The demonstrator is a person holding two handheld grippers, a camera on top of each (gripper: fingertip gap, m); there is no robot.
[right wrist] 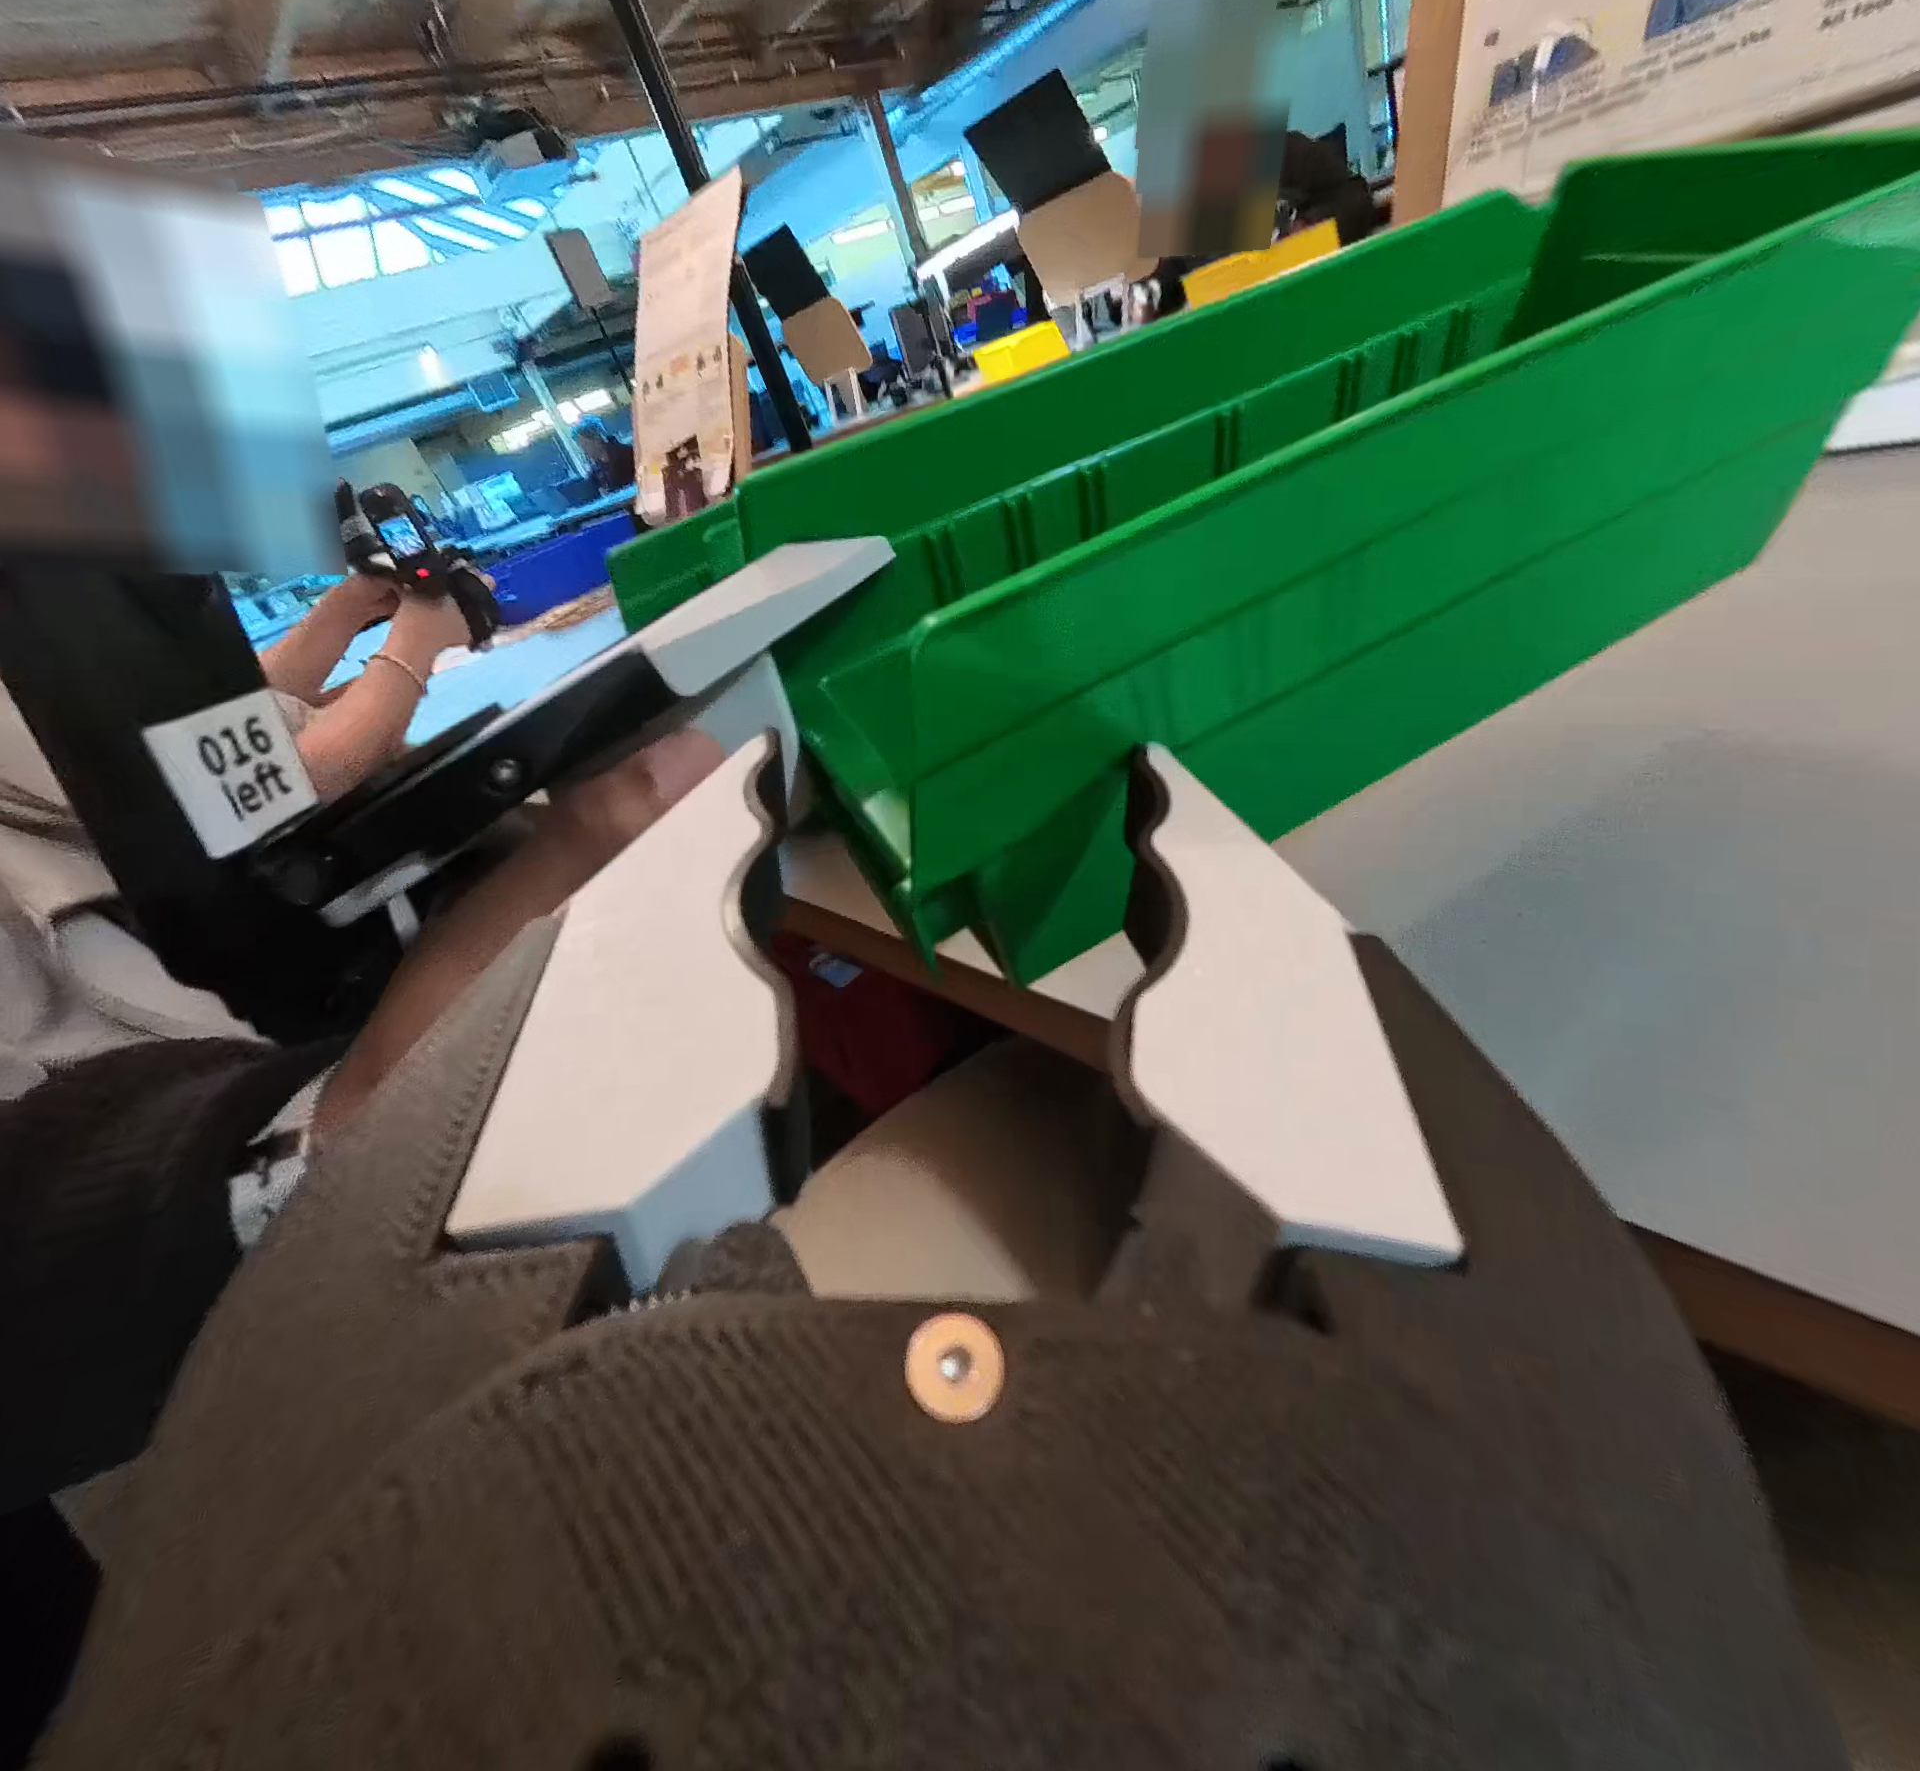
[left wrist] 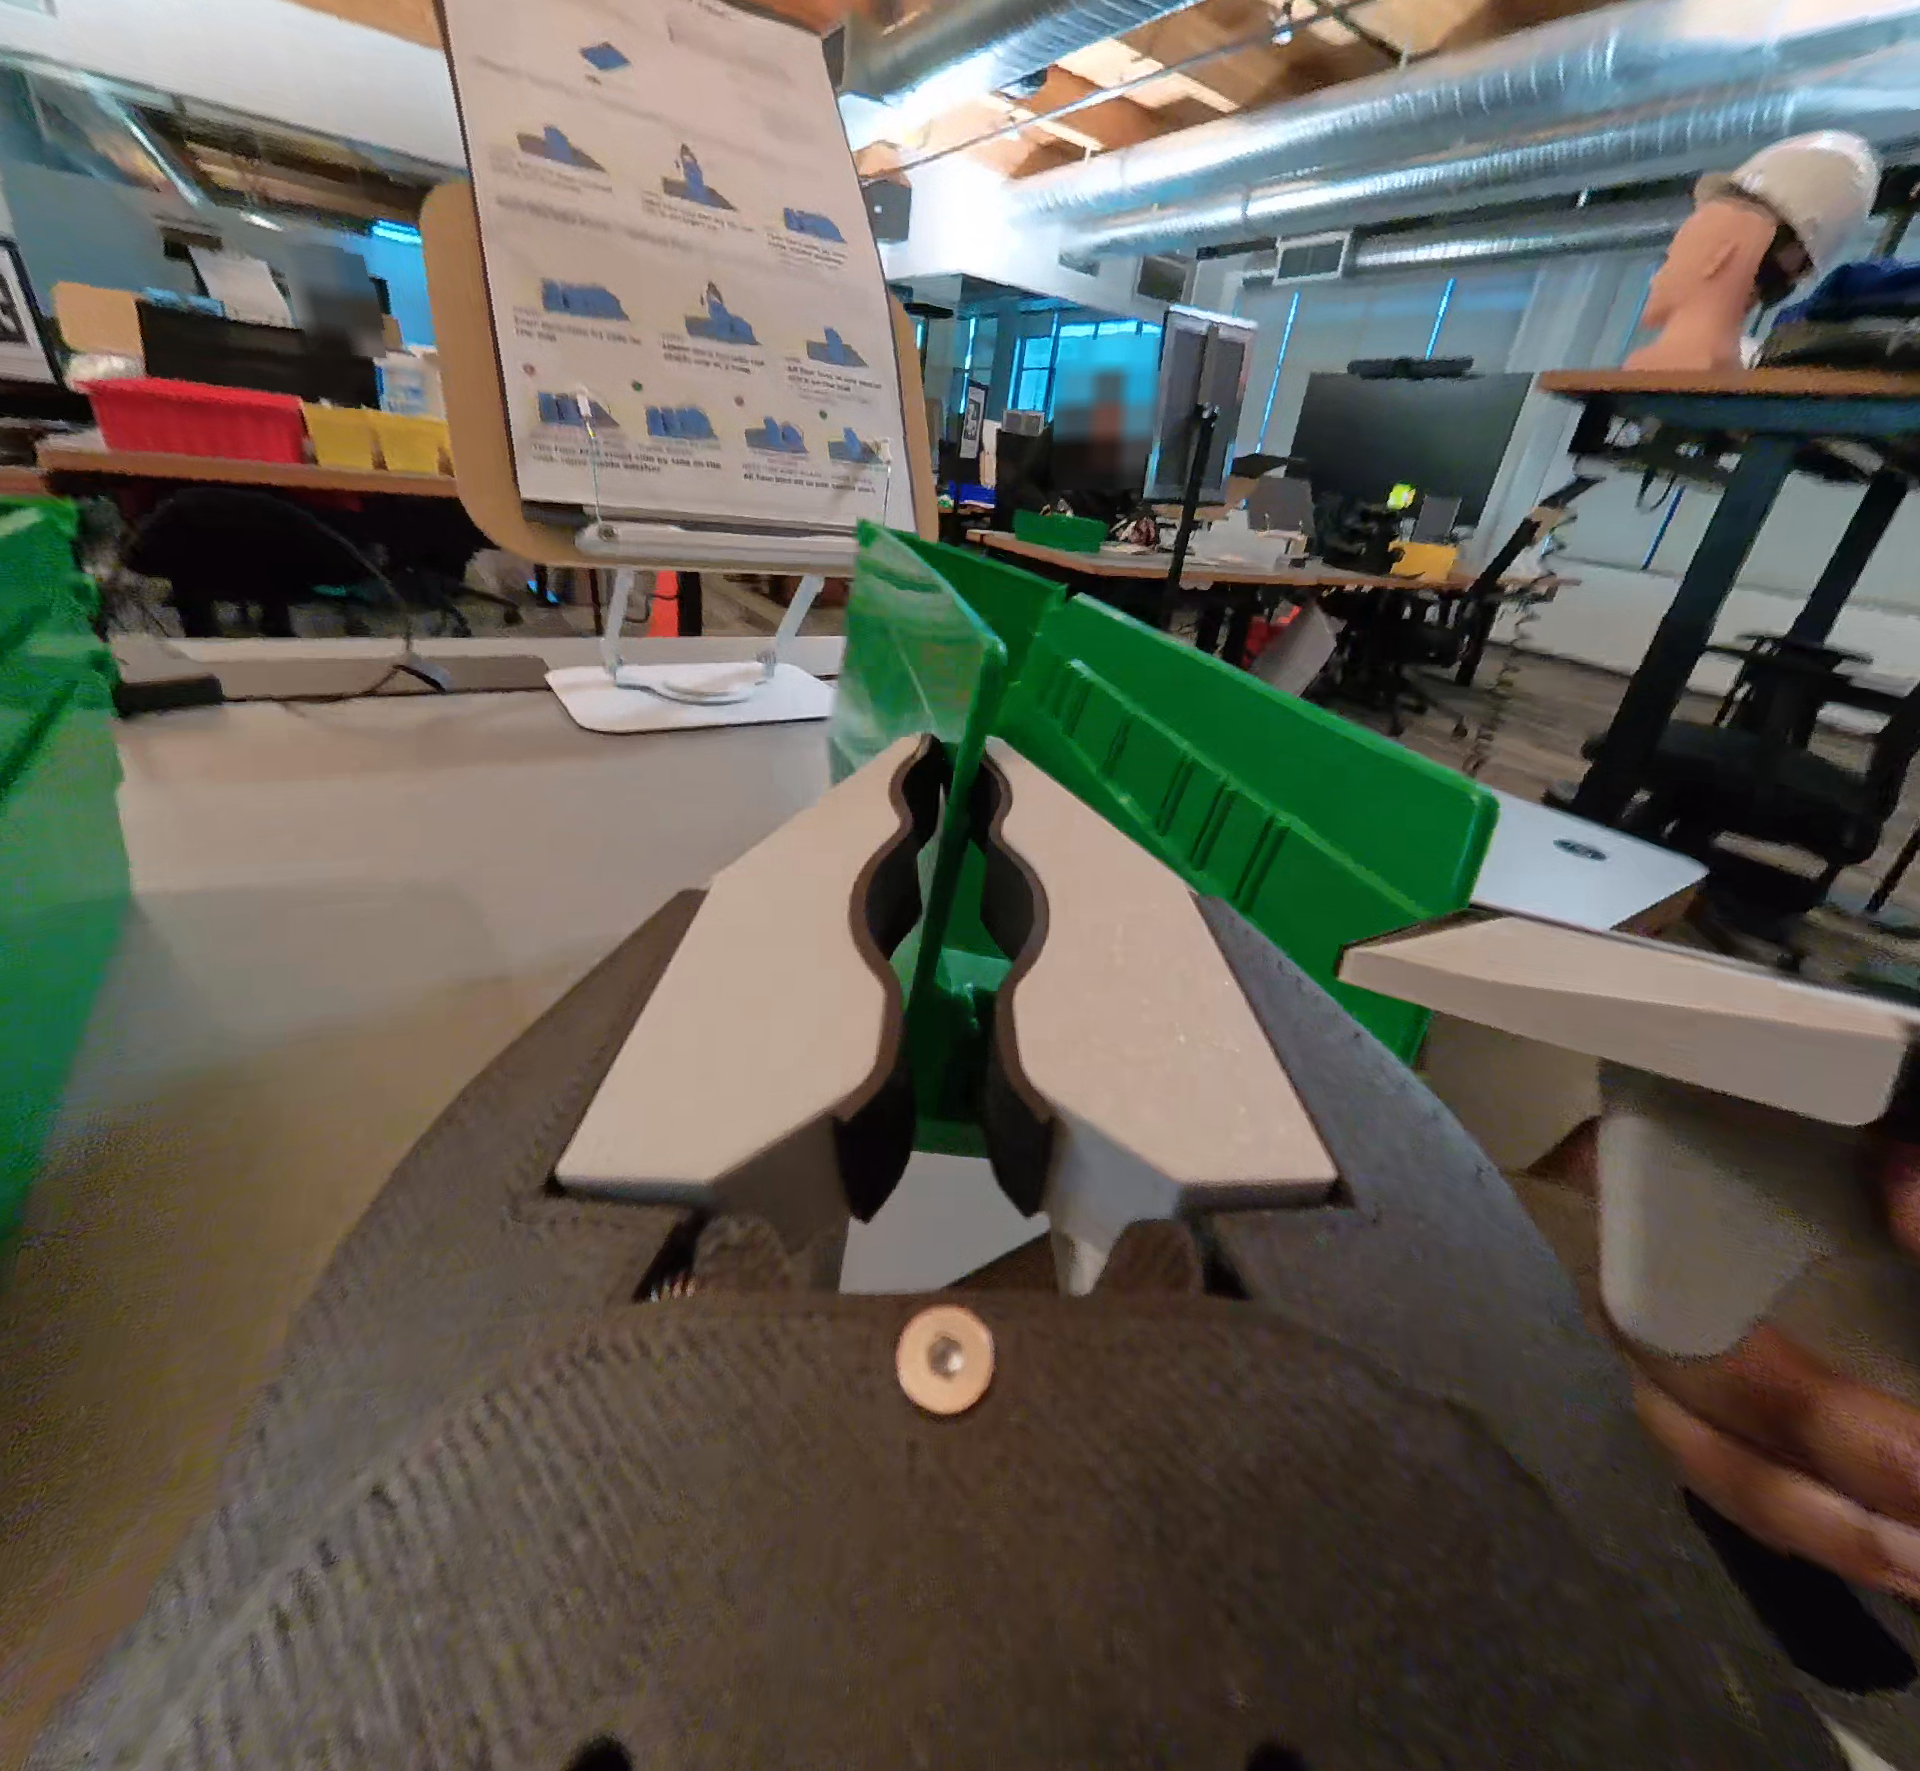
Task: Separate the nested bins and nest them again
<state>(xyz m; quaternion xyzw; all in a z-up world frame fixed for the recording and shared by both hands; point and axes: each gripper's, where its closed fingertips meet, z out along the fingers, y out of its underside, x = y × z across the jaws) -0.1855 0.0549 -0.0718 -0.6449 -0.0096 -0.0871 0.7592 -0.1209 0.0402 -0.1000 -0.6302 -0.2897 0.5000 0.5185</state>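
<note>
Grey tabletop (right wrist: pixel 1558 890) is occupied by long green nested bins (right wrist: pixel 1299 578), tilted at its near edge. An instruction sheet (left wrist: pixel 665 267) is propped on a stand at the far side. A thin green bin wall is pinched by the nearly closed left gripper (left wrist: pixel 961 765). The right gripper (right wrist: pixel 956 765) is held spread wide around the bins' near corner, gripping nothing.

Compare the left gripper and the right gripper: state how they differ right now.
The left gripper is shut on a thin wall of the green bin; the right gripper is open, holding nothing. The left gripper's fingers straddle that wall, while the right gripper's fingertips sit at the near end of the nested green bins, by the table edge, without closing on it. Both have the same grey fingers with wavy dark pads.
</note>
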